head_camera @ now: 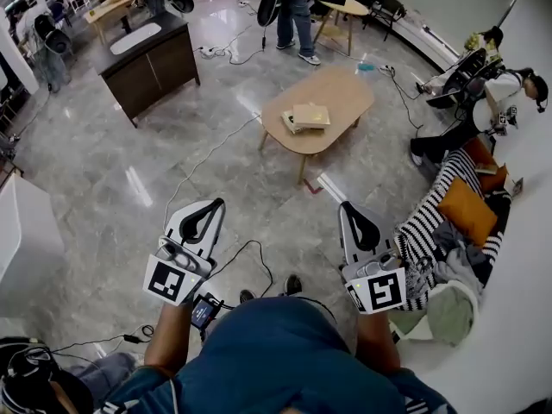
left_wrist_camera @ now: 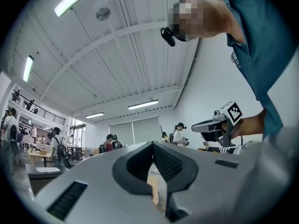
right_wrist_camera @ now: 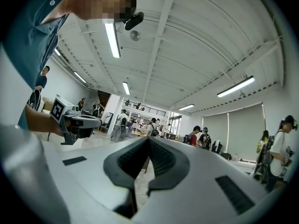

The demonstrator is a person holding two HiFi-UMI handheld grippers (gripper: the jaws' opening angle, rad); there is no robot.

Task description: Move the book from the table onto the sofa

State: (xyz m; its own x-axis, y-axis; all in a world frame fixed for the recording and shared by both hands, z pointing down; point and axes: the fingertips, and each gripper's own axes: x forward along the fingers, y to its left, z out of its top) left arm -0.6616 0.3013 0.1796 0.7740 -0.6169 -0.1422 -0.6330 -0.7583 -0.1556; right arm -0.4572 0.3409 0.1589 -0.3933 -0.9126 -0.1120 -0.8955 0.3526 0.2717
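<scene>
Both level: L gripper (head_camera: 216, 205), R gripper (head_camera: 347, 207).

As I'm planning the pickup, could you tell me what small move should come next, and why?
The right tool and left tool are shut and empty, held near the body, while the book lies on the table well ahead of them. I would probably step toward the table first, since the book looks out of reach.

Bright ceiling strip lights (right_wrist_camera: 112, 38), glare on glossy floor (head_camera: 138, 185), fisheye-warped edges
</scene>
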